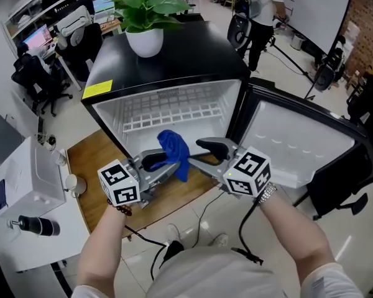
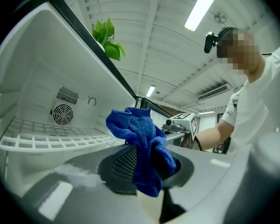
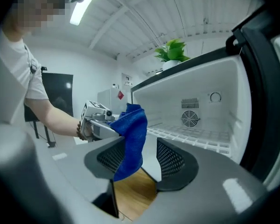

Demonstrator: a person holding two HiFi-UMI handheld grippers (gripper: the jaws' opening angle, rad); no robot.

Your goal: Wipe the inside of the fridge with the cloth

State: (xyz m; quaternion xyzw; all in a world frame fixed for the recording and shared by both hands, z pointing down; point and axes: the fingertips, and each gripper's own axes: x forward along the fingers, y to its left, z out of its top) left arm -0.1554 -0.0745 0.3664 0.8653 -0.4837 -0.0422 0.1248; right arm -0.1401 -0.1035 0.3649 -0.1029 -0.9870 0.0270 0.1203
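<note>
A blue cloth hangs in front of the open mini fridge, below its white wire shelf. My left gripper is shut on the cloth's lower part; in the left gripper view the cloth bunches up out of the jaws. My right gripper faces it from the right, open. In the right gripper view its jaws stand wide, and the cloth drapes against the left pad without being pinched. The left gripper shows behind the cloth.
The fridge door swings open to the right. A potted plant stands on the black fridge top. The fridge sits on a wooden board. A white box is at the left; a person and office chairs are farther back.
</note>
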